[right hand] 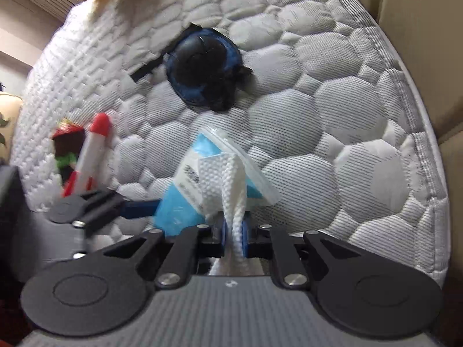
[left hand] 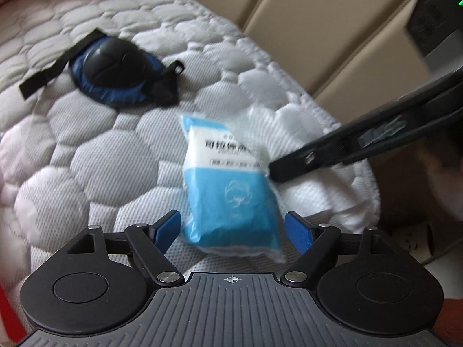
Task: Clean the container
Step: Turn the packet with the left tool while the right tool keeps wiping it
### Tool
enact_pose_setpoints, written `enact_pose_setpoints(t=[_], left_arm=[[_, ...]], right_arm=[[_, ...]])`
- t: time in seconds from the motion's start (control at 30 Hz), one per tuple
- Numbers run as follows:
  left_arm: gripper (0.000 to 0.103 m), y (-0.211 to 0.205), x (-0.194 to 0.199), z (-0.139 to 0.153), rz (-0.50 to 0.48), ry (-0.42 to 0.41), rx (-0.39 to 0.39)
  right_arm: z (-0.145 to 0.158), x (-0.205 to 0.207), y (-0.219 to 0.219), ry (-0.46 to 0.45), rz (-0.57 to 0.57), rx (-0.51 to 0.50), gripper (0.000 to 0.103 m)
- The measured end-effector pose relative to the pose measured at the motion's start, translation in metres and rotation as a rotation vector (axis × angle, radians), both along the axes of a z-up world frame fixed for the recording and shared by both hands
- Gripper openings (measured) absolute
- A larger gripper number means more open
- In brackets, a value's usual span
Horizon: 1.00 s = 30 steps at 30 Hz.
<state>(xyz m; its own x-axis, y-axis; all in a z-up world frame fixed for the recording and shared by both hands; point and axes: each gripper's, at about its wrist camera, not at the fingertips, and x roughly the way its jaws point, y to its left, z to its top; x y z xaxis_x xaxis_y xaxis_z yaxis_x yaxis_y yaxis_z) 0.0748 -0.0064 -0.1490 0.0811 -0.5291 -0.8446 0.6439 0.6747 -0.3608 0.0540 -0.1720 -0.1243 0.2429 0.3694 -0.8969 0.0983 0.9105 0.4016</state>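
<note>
The mattress (left hand: 95, 156) lies bare on the near left and between the pack (left hand: 231, 190) and the knee pad (left hand: 115, 69), so a hand could pass there. The pack fills the gap between the left gripper (left hand: 235, 228) pads without touching them. The right gripper (left hand: 273, 172) blocks the pack's right side. In the right wrist view a toy rocket (right hand: 91, 156) stands at the left, and the padded wall (left hand: 303, 29) closes the far edge
</note>
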Motion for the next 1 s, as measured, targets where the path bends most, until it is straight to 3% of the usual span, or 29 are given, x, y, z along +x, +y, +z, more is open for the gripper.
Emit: enact_pose_setpoints(t=[0.13, 0.2, 0.27, 0.5, 0.6, 0.73, 0.83, 0.93, 1.0], left_arm=[[0.084, -0.011, 0.001, -0.008, -0.005, -0.016, 0.03], [0.084, -0.016, 0.0, -0.01, -0.018, -0.036, 0.045], [0.09, -0.019, 0.001, -0.013, -0.016, -0.031, 0.043], [0.093, -0.014, 0.005, -0.012, 0.076, 0.028, 0.007], [0.093, -0.003, 0.01, -0.009, 0.164, 0.105, -0.032], [0.094, 0.021, 0.02, -0.013, 0.298, 0.252, -0.153], [0.094, 0.023, 0.024, -0.021, 0.355, 0.305, -0.213], [0.093, 0.012, 0.024, -0.025, 0.351, 0.247, -0.206], [0.084, 0.004, 0.018, -0.022, 0.333, 0.164, -0.178]], right_arm=[[0.01, 0.012, 0.02, -0.052, 0.065, 0.11, 0.015], [0.005, 0.023, 0.028, -0.055, 0.072, 0.087, 0.015], [0.0, 0.031, 0.023, -0.051, 0.039, 0.067, 0.015], [0.001, 0.024, -0.03, -0.034, -0.07, -0.089, 0.015], [-0.007, 0.011, -0.045, 0.012, -0.093, -0.053, 0.015], [-0.025, 0.001, -0.041, 0.056, -0.103, 0.024, 0.015], [-0.04, -0.004, -0.035, 0.082, -0.122, 0.058, 0.019], [-0.046, -0.011, -0.033, 0.09, -0.157, 0.034, 0.019], [-0.045, -0.015, -0.039, 0.092, -0.187, 0.032, 0.019]])
